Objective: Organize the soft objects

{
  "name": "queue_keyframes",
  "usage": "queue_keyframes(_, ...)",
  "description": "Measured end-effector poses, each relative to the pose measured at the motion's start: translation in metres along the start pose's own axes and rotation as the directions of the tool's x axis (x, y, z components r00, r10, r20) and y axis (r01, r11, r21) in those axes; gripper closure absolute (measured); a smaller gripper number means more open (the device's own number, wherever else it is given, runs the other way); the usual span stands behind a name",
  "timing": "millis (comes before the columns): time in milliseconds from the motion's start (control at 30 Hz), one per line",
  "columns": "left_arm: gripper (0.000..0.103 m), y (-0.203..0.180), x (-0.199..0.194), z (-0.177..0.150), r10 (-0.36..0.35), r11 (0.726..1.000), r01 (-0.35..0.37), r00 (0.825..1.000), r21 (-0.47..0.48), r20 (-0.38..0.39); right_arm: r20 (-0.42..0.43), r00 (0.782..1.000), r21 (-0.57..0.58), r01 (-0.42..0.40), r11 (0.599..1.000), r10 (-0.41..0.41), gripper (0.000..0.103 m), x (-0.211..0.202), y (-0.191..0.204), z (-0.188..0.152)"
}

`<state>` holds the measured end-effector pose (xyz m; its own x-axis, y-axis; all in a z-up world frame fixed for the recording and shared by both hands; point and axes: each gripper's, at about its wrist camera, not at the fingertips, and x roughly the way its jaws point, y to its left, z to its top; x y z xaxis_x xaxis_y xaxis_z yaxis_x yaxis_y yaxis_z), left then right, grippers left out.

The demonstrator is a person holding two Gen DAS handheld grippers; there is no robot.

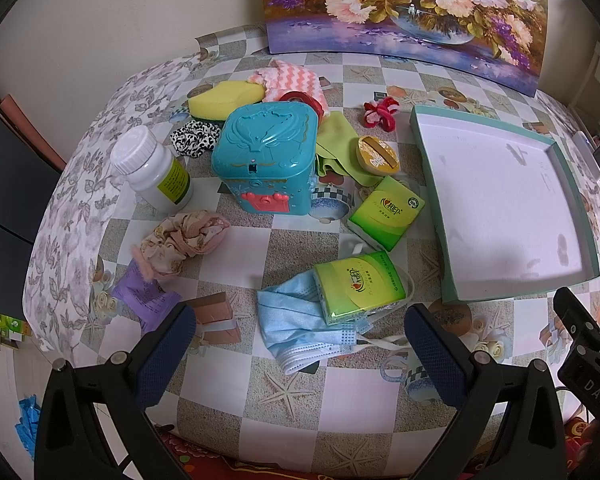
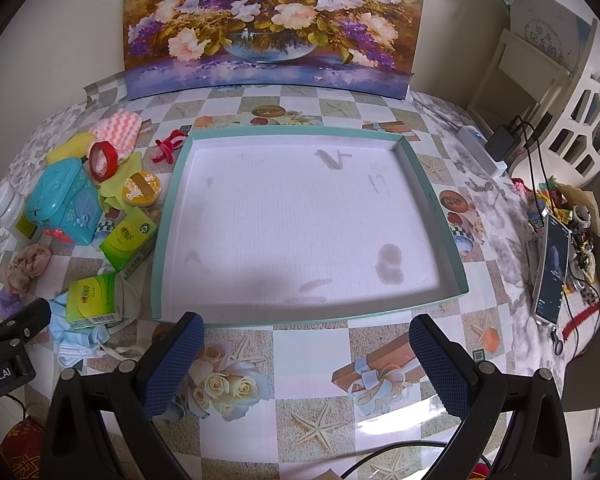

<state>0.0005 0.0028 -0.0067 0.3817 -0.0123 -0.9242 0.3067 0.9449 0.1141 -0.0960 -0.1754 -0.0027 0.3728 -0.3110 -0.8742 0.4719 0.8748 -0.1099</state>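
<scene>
1. Blue soft pads sit on the two fingers of the left gripper (image 1: 300,344), and in the left wrist view the fingers are spread wide with nothing between them. It hangs over a checked plastic tablecloth (image 1: 284,240). Just in front lies a crumpled light blue paper face mask (image 1: 296,324), with a shiny green tissue pack (image 1: 356,286) resting on it. A second green tissue pack (image 1: 386,212) lies a bit farther back, beside the big shallow teal box lid with a white inside (image 1: 500,204). To the left are a scrunched pink flowery cloth (image 1: 184,240), a white pill bottle (image 1: 152,168) and a teal plastic toy box (image 1: 266,160). Behind them sit a yellow sponge (image 1: 224,100) and a pink wavy cloth (image 1: 292,80).

2. In the right wrist view, the right gripper (image 2: 306,364) is also spread wide and holds nothing. It hangs right in front of the teal box lid (image 2: 172,208), which has no things in it. The soft things lie in a heap to the lid's left. A flower painting (image 2: 272,20) leans on the wall behind.
</scene>
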Motion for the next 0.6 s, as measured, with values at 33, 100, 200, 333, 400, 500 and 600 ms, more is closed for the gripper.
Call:
queue_keyframes(33,0.000,0.000,0.000,0.000,-0.001,1.000,0.001,1.000,-0.001,0.000,0.000,1.000,0.000,-0.001,1.000,0.001,0.000,0.000,0.001,-0.003)
queue_keyframes(100,0.000,-0.001,0.000,0.000,0.000,1.000,0.000,1.000,-0.001,0.000,-0.001,1.000,0.000,-0.002,1.000,0.002,0.000,-0.001,0.001,0.004)
queue_keyframes(200,0.000,0.001,-0.001,-0.001,-0.018,1.000,0.018,1.000,-0.008,0.001,-0.007,1.000,-0.002,-0.026,1.000,0.026,0.000,0.001,0.001,0.003)
queue_keyframes(333,0.000,0.022,-0.010,0.002,-0.033,0.998,0.035,0.999,-0.057,0.036,-0.035,0.991,0.009,-0.128,0.992,0.129,0.000,0.003,0.008,0.002)
queue_keyframes(400,0.000,0.037,-0.009,0.002,-0.008,0.997,0.011,0.999,-0.082,0.038,-0.046,0.987,0.002,-0.154,0.988,0.154,0.000,0.003,0.015,0.002)
queue_keyframes(500,0.000,0.065,-0.003,0.000,-0.009,0.990,0.012,1.000,-0.143,0.019,-0.048,0.983,-0.024,-0.177,0.984,0.176,0.000,0.002,0.029,0.002)
queue_keyframes(600,0.000,0.096,0.004,-0.002,-0.020,0.978,0.020,1.000,-0.207,-0.001,-0.063,0.972,-0.034,-0.230,0.973,0.228,0.000,0.004,0.046,0.005)
